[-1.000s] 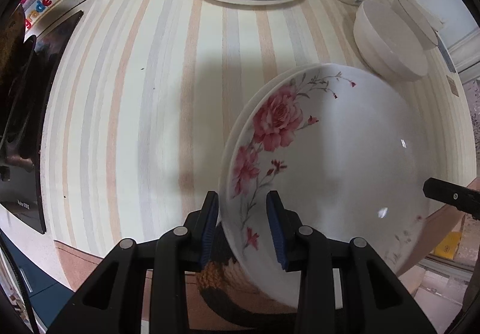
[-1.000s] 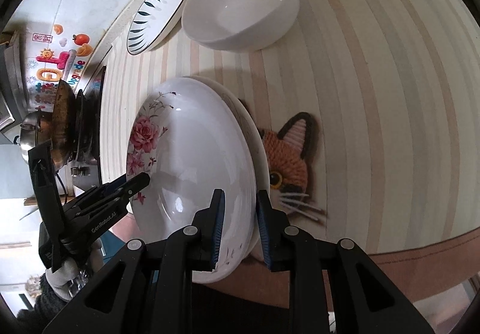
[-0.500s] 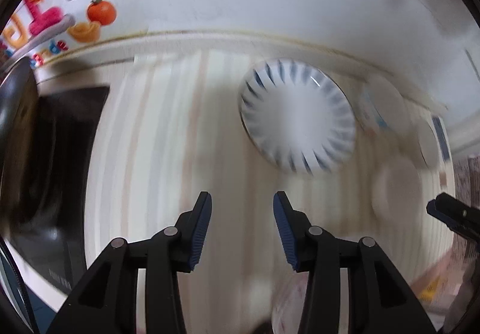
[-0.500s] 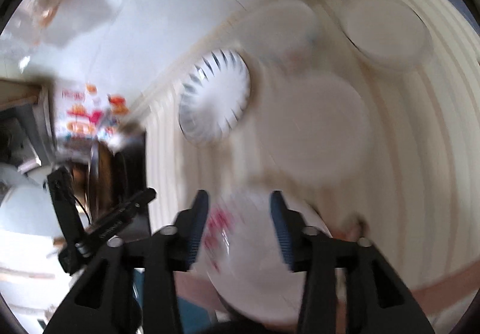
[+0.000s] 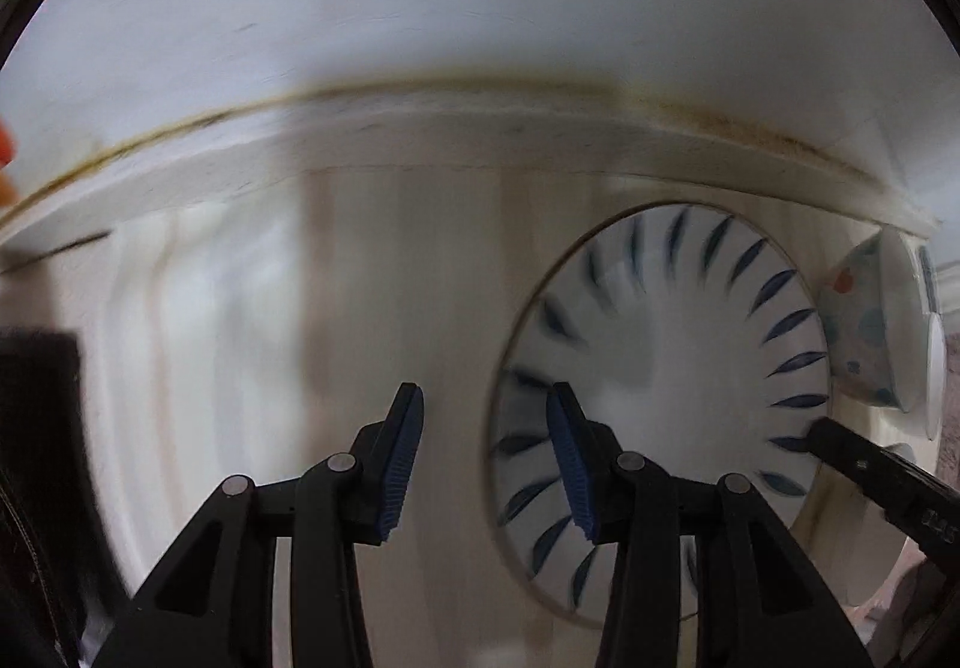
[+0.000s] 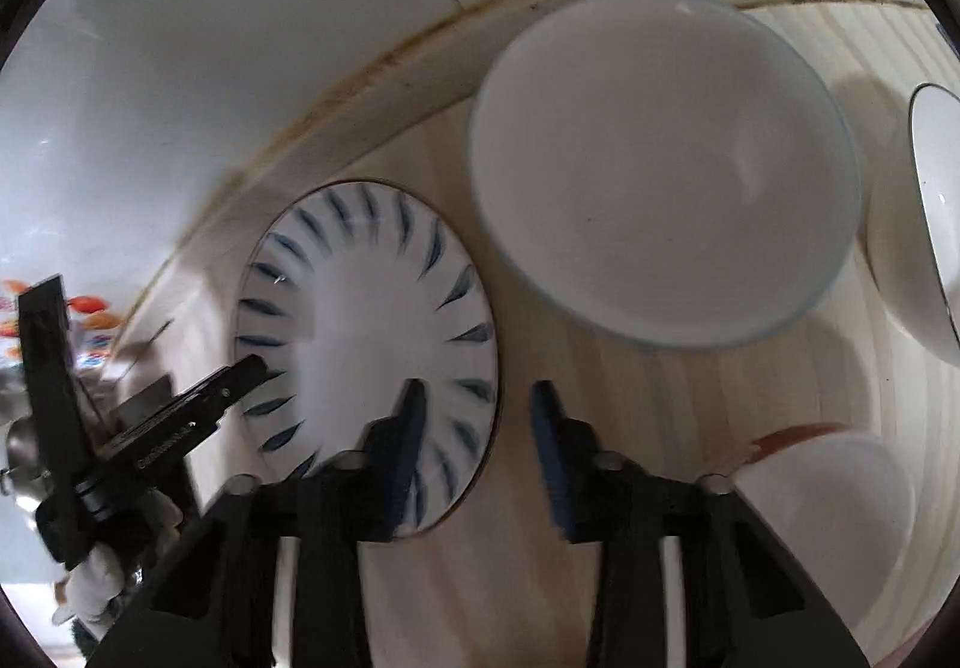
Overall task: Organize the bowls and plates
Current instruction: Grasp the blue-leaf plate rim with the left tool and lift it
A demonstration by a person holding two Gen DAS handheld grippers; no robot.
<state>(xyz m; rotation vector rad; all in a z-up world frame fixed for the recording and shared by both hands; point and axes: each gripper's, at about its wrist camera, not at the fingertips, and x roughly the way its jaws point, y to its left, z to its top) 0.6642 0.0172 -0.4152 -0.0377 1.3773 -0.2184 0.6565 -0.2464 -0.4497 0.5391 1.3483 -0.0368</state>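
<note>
Blue-petal plate (image 6: 366, 320) not yet gripped; left gripper (image 5: 483, 464) and right gripper (image 6: 474, 443) both spread, empty, flanking it. White bowl (image 6: 660, 170) beside plate unsorted.

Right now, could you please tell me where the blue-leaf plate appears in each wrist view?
Left wrist: blue-leaf plate lies right of centre, partly behind the left hand-held gripper.
Right wrist: it lies left of centre, its lower part behind the right hand-held gripper.
Shared landmark: the stained counter edge along the wall.
</note>
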